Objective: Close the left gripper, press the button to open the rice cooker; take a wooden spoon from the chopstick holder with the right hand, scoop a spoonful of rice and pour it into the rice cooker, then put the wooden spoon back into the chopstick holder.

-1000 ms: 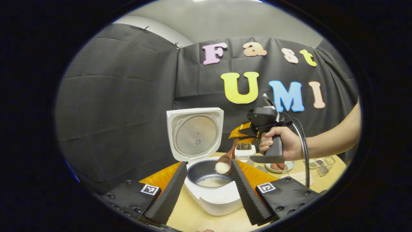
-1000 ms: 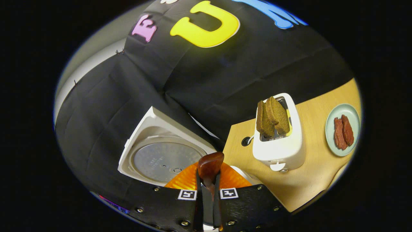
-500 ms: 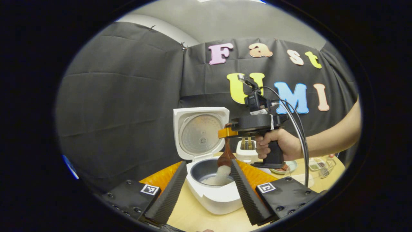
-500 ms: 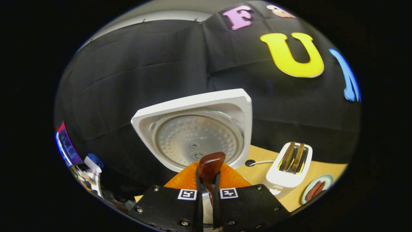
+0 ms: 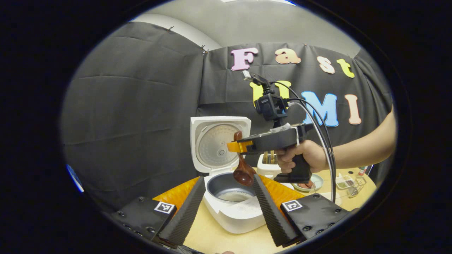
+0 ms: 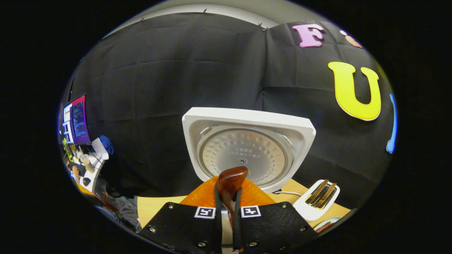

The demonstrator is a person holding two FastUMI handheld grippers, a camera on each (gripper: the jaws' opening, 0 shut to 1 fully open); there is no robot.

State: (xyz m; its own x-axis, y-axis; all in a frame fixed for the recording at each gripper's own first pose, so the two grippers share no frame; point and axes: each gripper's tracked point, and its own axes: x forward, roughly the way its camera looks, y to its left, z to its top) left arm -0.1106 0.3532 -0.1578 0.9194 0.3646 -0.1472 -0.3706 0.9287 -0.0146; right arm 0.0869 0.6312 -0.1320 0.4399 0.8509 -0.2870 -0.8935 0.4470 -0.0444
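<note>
The rice cooker (image 5: 226,197) is open with rice inside, the right gripper (image 5: 236,146) clenches the emptied wooden spoon (image 5: 243,169) above it, the left gripper (image 5: 227,204) is released; only returning the spoon remains.

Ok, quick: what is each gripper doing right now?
Left gripper: open, holding nothing.
Right gripper: shut on the wooden spoon.

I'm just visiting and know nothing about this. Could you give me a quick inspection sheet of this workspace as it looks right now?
Surface: wooden table, bare near the front.
Job's things: rice cooker open, lid upright, rice in the pot; wooden spoon hanging bowl-down over the pot.
Clutter: toaster holding bread, plate of food, small wire rack.
Grippers: left gripper open; right gripper clamped on the spoon handle.
Cables: black cables looping from the right gripper.
Surroundings: black cloth wall, a desk with a monitor.
</note>
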